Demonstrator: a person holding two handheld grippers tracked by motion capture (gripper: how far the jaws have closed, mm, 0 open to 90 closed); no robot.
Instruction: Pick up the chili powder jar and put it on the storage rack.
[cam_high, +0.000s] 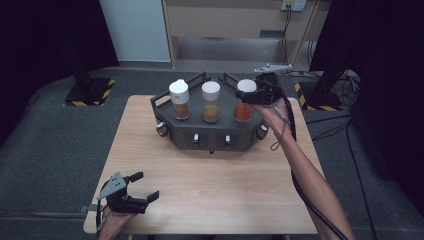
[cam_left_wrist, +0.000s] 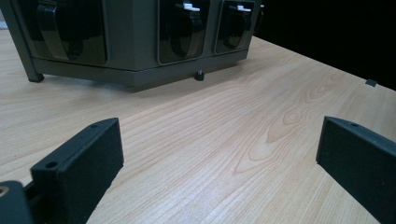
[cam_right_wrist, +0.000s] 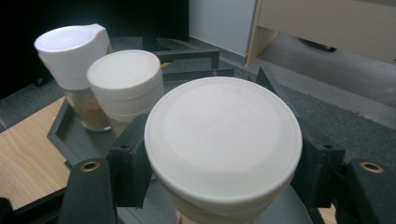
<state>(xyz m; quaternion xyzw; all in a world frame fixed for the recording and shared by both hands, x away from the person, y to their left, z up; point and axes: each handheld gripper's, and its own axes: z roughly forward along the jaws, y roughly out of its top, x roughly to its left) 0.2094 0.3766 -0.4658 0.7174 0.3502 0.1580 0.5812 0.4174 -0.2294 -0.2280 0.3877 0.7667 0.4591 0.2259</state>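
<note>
The clear glass spice jar with red powder and a white round lid (cam_high: 244, 104) stands on the dark grey angular rack (cam_high: 165, 107) at the desk's far edge, right hand-held gripper (cam_high: 251, 93) clamped on its lid. The left hand-held gripper (cam_high: 131, 192), jaws apart, hovers over the near-left corner of the light wooden desk (cam_high: 210, 185), with grey carpet floor (cam_high: 55, 135) around.

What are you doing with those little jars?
A person holds a gripper in each hand. The right gripper is shut on the white cap of the red spice jar, which stands in the dark rack beside two other jars. The left gripper waits open over the wooden table, holding nothing.
</note>
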